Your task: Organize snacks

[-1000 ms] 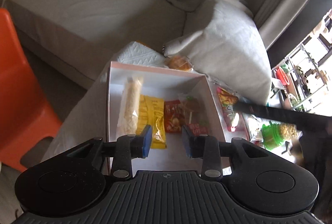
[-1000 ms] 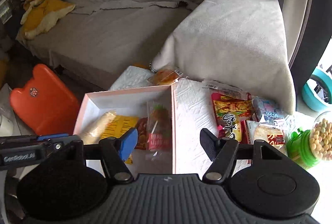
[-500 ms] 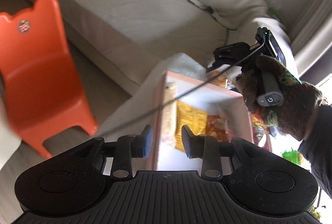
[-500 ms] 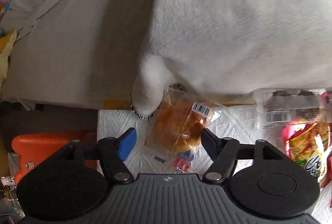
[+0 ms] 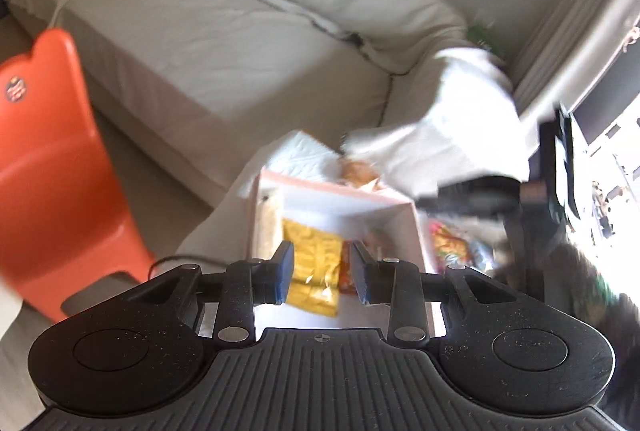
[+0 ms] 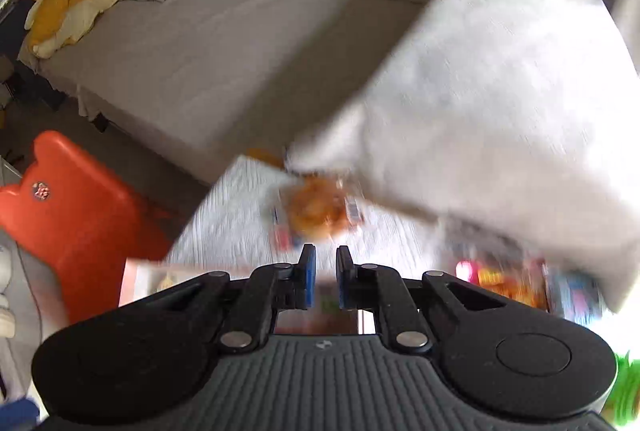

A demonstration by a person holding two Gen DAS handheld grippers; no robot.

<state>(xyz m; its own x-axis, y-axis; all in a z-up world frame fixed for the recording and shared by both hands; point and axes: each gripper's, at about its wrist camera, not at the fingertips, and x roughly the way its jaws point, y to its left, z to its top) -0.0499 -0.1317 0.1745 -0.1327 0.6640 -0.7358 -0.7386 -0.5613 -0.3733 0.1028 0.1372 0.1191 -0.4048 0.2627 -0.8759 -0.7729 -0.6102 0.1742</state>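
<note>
A pink-rimmed white box [image 5: 336, 187] holds a yellow packet [image 5: 314, 267], a red packet [image 5: 346, 271] and a pale long packet [image 5: 268, 219]. My left gripper [image 5: 322, 277] hovers over the box's near side, jaws partly open and empty. A clear-wrapped orange bun [image 6: 316, 211] lies on the white cloth beyond the box; it also shows in the left wrist view [image 5: 358, 171]. My right gripper [image 6: 324, 281] sits just short of the bun, jaws nearly together with nothing visible between them. The right view is motion-blurred.
An orange plastic chair [image 5: 52, 167] stands left of the table. A grey sofa [image 5: 224, 43] with a white blanket [image 6: 500, 103] lies behind. More snack packets [image 6: 516, 279] lie right of the box. A green-lidded jar [image 6: 624, 387] is at the far right.
My right gripper has closed from wide open to a narrow gap and pulled back from the bun. My left gripper has swung right, back over the box, its gap unchanged.
</note>
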